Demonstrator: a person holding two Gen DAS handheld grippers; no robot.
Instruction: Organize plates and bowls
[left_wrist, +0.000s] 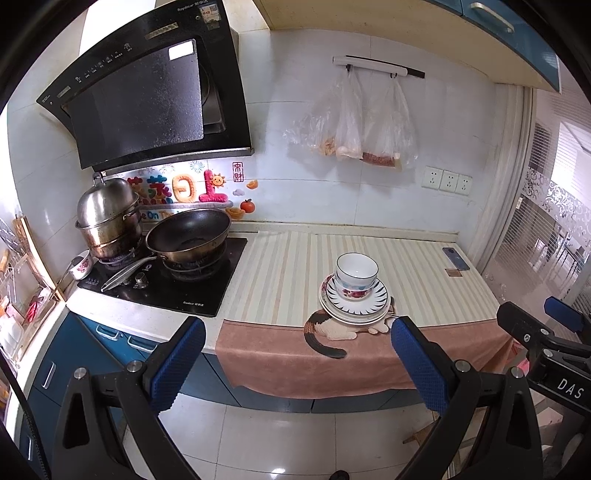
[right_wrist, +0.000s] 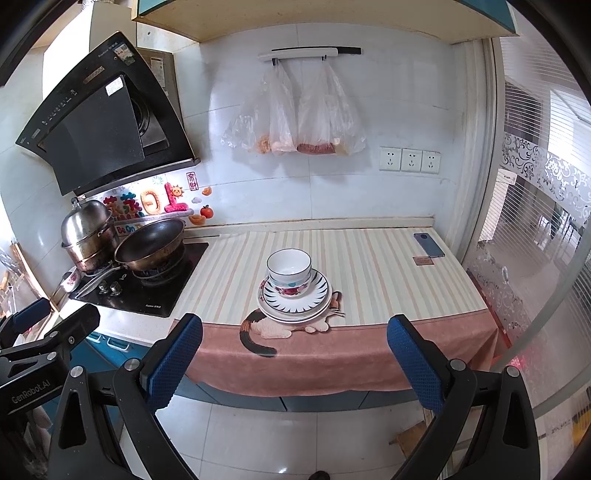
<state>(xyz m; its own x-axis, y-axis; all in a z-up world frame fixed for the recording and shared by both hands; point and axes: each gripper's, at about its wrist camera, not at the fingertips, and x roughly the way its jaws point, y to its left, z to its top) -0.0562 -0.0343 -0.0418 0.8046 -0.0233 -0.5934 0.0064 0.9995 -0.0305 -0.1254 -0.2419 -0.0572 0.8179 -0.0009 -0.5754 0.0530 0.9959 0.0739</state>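
Can't count the plates (right_wrist: 295, 314) under the bowls (right_wrist: 289, 271), rims overlap. Bag contents (right_wrist: 314, 147) too blurry to name. Small bowl (left_wrist: 82, 265) by stove half hidden. My right gripper (left_wrist: 554, 332) cut off at frame edge.

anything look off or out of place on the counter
Nothing spilled or broken. The bowls sit nested and upright on the stack of plates, though that stack rests near the counter's front edge. A phone lies by the far corner.

Two nested bowls (right_wrist: 289, 271) upright atop stacked plates (right_wrist: 295, 301), blue-rimmed, floral, near counter's front edge
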